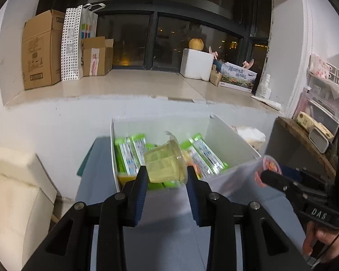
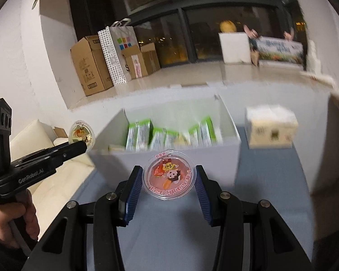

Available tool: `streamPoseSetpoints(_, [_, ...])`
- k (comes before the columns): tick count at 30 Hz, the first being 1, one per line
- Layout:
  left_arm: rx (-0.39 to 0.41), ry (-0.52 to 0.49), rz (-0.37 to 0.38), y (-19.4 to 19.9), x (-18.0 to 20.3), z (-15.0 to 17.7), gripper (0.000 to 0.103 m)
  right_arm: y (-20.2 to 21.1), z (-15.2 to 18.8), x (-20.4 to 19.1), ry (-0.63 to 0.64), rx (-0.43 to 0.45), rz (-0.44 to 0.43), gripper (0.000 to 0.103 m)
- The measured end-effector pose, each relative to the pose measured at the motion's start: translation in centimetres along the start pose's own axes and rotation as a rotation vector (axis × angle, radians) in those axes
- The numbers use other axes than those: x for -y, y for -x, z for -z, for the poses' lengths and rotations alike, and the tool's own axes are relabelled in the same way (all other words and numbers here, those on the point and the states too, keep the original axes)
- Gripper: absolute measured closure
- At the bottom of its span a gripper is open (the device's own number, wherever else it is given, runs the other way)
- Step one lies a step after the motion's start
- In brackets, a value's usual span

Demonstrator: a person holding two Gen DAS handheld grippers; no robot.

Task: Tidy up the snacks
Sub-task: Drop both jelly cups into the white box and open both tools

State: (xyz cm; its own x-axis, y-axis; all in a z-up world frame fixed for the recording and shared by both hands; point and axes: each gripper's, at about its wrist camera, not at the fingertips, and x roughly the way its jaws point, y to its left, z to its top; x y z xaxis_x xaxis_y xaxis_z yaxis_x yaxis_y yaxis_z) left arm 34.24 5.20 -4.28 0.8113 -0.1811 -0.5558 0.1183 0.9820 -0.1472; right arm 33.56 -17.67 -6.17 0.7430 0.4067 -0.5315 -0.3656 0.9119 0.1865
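My left gripper (image 1: 166, 176) is shut on a yellow jelly cup (image 1: 165, 162) and holds it on its side above the near edge of the white box (image 1: 228, 135). The box holds several green snack packets (image 1: 203, 155). My right gripper (image 2: 168, 180) is shut on a pink jelly cup (image 2: 168, 175) with a cartoon lid, held just in front of the white box (image 2: 228, 117) with its green packets (image 2: 144, 135). The yellow cup (image 2: 81, 133) and left gripper show at the left of the right wrist view; the pink cup (image 1: 269, 169) shows at the right of the left wrist view.
The box stands on a blue-grey table (image 2: 266, 180). A pale tissue pack (image 2: 271, 126) lies right of the box. A cream sofa (image 1: 13, 192) is to the left. A wooden shelf (image 1: 305, 140) is on the right. Cardboard boxes (image 1: 40, 49) stand on the window ledge behind.
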Motion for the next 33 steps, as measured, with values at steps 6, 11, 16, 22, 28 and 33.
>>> streamPoseSetpoints(6, [-0.043,-0.029,-0.059,-4.8,-0.5,-2.6,0.057,-5.3,-5.0,0.3,0.025,-0.047,0.032,0.052])
streamPoseSetpoints(11, [-0.053,-0.068,-0.112,-6.8,-0.6,-2.1,0.000,-7.8,-5.3,1.9,-0.005,-0.077,0.086,0.007])
streamPoseSetpoints(16, [-0.058,-0.041,-0.092,-5.8,-0.8,-1.0,0.000,-6.8,-4.3,3.5,-0.073,-0.061,0.093,0.007])
streamPoseSetpoints(22, [0.026,-0.040,-0.118,-1.0,0.4,0.3,0.000,-2.8,-3.1,2.2,-0.018,-0.021,0.176,0.007])
streamPoseSetpoints(28, [0.115,-0.030,-0.072,6.3,2.2,1.9,0.000,4.0,-1.4,-0.6,0.013,0.060,0.104,0.007])
streamPoseSetpoints(33, [0.171,0.029,-0.076,12.1,2.6,3.3,0.000,9.3,0.9,-2.2,-0.024,0.082,0.022,0.007])
